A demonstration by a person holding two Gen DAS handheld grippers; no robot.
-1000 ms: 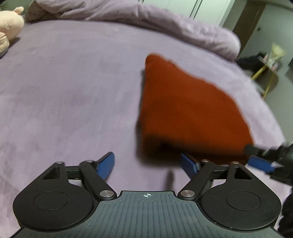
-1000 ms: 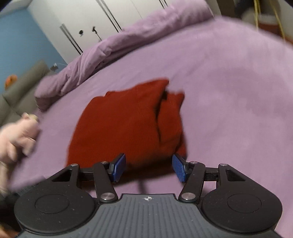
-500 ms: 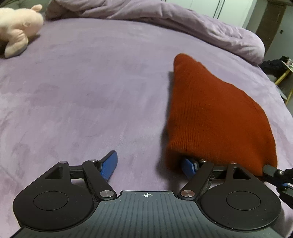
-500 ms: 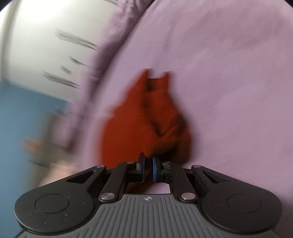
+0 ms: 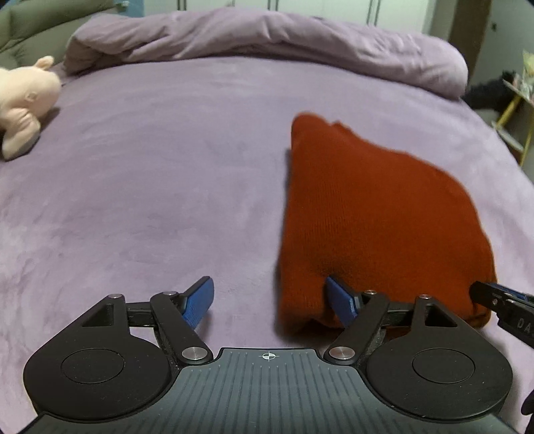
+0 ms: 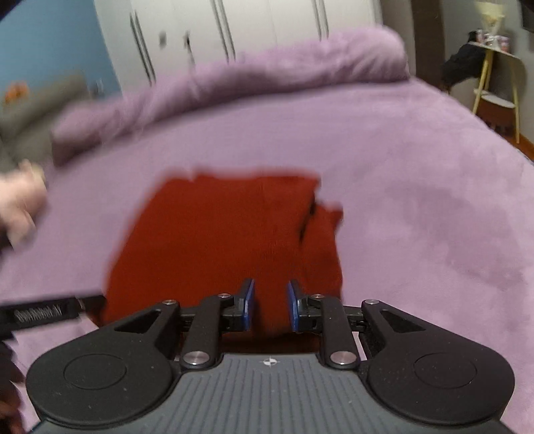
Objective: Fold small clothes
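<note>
Rust-red knit garment [image 5: 377, 220], folded, lying flat on the purple bedspread [image 5: 150, 173]. Long axis running away from the left wrist camera, narrowing to a blunt far end, widest at the near edge; far end leaning slightly leftward in that view. Seen from the right wrist view [image 6: 220, 233], broad and roughly four-sided, with a smaller flap or sleeve part poking out at its right side.

Left gripper [image 5: 270, 300]: jaws standing wide, gripping nothing. Garment off to the right of the gap, near-left corner draped over the right blue pad [image 5: 340, 300], left pad over bare bedspread.

Right gripper [image 6: 269, 308]: jaws opening, gap narrow, near edge of the garment lying in and under that gap; blurred, pads apparently not pressing on the cloth. Tip of the right gripper also visible at the right edge of the left wrist view, just beside the garment's near-right corner.

Farther out: rolled purple duvet [image 5: 267, 36] along the far side of the bed, pink plush toy [image 5: 23, 100] at the left, white wardrobe doors [image 6: 233, 30] beyond, yellow-legged side table [image 6: 494, 86] at the right.
</note>
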